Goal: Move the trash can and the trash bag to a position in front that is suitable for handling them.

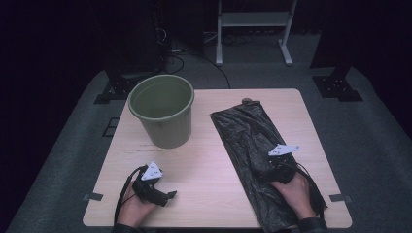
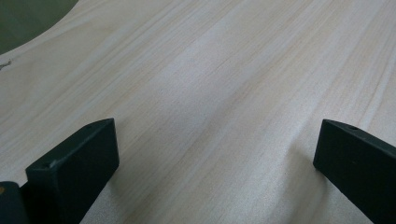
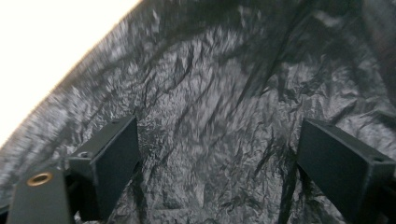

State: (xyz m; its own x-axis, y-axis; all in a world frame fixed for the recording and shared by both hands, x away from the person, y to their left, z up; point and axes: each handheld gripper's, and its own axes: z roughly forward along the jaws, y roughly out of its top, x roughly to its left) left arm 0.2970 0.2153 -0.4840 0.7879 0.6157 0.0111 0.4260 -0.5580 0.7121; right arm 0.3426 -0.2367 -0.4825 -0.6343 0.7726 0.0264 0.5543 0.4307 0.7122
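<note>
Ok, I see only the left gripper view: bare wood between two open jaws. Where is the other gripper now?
Observer: The right gripper is over the black plastic bag, which lies flat on the right half of the table.
Operator: Does it hold the bag already?
Observer: No. In the right gripper view its jaws stand wide apart above the crinkled plastic, with nothing pinched.
Operator: And the green thing in my top left corner?
Observer: That is a green bucket, upright and empty, at the far left of the table.
</note>
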